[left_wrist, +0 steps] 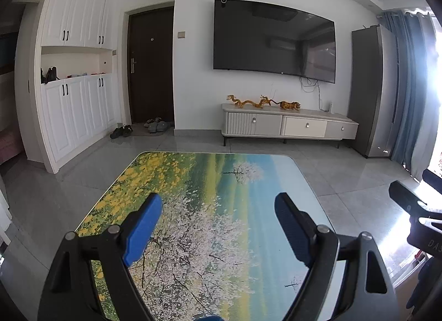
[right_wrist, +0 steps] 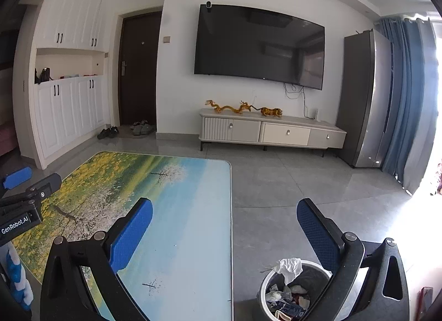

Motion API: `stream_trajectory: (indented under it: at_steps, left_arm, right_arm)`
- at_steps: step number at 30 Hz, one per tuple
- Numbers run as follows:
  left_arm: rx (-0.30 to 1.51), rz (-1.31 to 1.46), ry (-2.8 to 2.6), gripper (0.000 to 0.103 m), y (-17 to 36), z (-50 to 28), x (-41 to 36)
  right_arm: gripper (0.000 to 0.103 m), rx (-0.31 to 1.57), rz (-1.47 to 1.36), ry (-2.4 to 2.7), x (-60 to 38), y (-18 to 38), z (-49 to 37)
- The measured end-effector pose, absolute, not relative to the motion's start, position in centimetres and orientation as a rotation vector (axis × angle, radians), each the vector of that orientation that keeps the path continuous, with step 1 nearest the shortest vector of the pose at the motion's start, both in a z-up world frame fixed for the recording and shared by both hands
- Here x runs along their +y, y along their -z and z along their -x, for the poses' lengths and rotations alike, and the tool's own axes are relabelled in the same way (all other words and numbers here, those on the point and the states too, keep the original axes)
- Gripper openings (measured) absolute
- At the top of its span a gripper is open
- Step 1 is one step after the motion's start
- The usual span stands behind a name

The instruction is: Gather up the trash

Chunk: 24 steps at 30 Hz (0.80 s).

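My left gripper [left_wrist: 218, 227] is open and empty, held above the low table [left_wrist: 248, 171] with a printed landscape top. My right gripper [right_wrist: 225, 232] is open and empty, over the table's right edge [right_wrist: 193, 183]. On the floor beside the table, below my right gripper, stands a grey trash bin [right_wrist: 266, 279] holding crumpled white paper [right_wrist: 288, 267] and mixed wrappers. No loose trash shows on the table top. The left gripper also shows at the left edge of the right wrist view [right_wrist: 25, 202].
A TV stand [left_wrist: 290, 125] with golden figurines stands against the far wall under a large TV [left_wrist: 273, 39]. White cabinets [left_wrist: 74, 111] and a dark door [left_wrist: 150, 66] with shoes are at left. A grey fridge [right_wrist: 362, 100] and blue curtains are at right.
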<state>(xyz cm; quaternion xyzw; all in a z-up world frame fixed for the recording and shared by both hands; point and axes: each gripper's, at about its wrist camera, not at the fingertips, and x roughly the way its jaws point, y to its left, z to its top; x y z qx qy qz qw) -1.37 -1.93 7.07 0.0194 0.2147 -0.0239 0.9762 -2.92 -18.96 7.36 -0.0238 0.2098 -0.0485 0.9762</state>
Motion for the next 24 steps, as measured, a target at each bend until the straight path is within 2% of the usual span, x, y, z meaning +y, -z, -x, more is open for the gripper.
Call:
stream_trajectory:
  at_steps: [24]
  left_arm:
    - [0.434, -0.056, 0.066, 0.083, -6.5, 0.7, -2.6]
  right_arm:
    - [0.102, 0.452, 0.034, 0.104, -20.2, -6.4, 1.2]
